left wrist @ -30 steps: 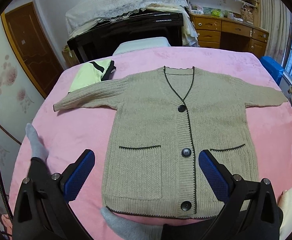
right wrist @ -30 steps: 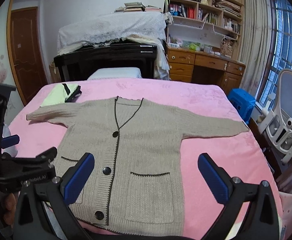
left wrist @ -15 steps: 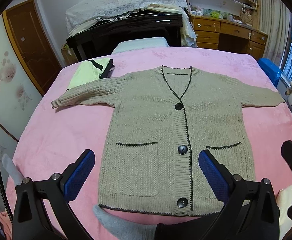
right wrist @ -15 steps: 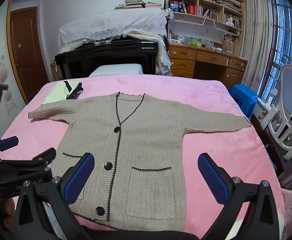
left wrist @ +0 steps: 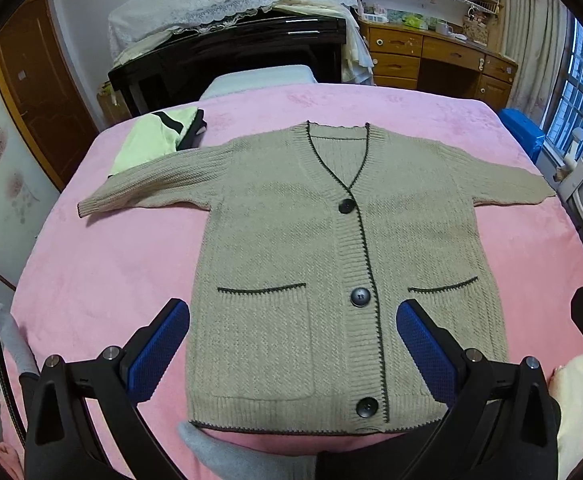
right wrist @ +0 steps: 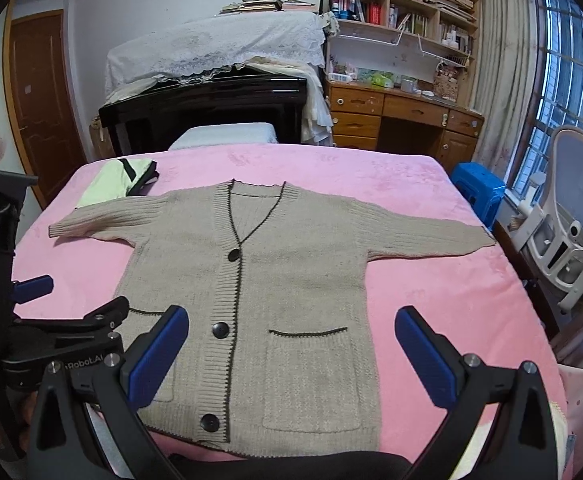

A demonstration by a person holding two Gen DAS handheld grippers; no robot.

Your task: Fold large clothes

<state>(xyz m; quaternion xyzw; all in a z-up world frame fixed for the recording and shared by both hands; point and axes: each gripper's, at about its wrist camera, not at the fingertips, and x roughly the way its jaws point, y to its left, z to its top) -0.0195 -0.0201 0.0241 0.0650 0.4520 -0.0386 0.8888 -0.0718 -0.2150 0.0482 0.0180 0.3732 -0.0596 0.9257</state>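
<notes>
Beige knit makes up the cardigan (left wrist: 291, 248), which lies face up and buttoned on the pink bed (left wrist: 103, 264), both sleeves spread out to the sides and the hem nearest the person. Laid flat and square like this, it looks ready for a first fold, with sleeve ends and hem corners free to pick up. The left gripper (left wrist: 293, 344) hangs above the lower front with its blue pads wide apart, holding nothing; the right gripper (right wrist: 291, 354) hovers likewise over the right pocket, jaws spread and empty. A pale green garment (left wrist: 153, 142) sits at the far left corner, its edge under or just touching the left sleeve, so that sleeve may drag it. Beyond the bed stand a black piano (right wrist: 203, 108) and a wooden desk (right wrist: 403, 116).
</notes>
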